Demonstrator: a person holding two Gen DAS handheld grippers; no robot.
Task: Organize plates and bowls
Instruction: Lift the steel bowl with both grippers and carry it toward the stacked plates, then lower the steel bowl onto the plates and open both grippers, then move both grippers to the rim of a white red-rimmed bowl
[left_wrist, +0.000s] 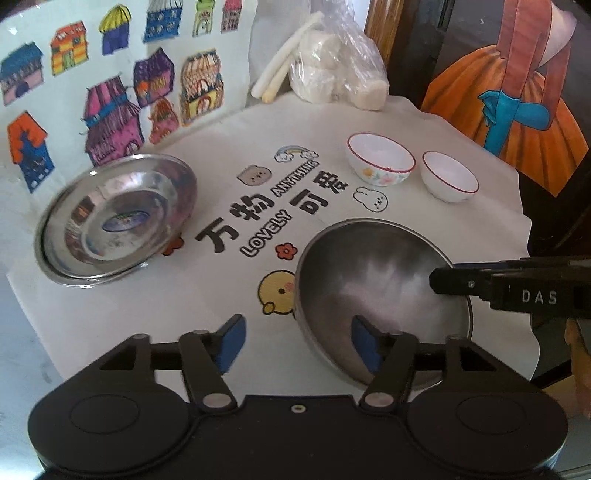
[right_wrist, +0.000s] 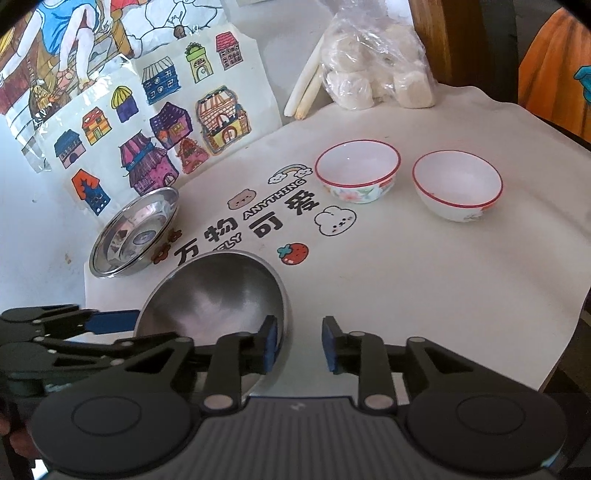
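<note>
On the near edge of the table, a large steel bowl (left_wrist: 380, 291) sits on the printed white cloth (left_wrist: 229, 295), tilted. Left gripper (left_wrist: 297, 341) has jaws wide apart, straddling the bowl's near-left rim: one blue pad inside, one outside on the cloth. Right gripper (right_wrist: 299, 343) likewise stands open across the opposite rim, left pad inside the bowl, right pad over the cloth; neither pad visibly touches metal. Both are about equally near; the bowl lies directly ahead of each, rim running crosswise between the pads, so closing either would pinch the thin wall.

Bowl is brushed, matte, round, deep. At the far-left edge lie stacked shiny steel plates (left_wrist: 118, 221), shallow and reflective. Near the far-right corner stand two white ceramic bowls with red rims, the floral bowl (right_wrist: 356, 170) just beside the plainer bowl (right_wrist: 458, 184), apart. A plastic bag of pale lumps (left_wrist: 336, 70) sits at the far edge.
</note>
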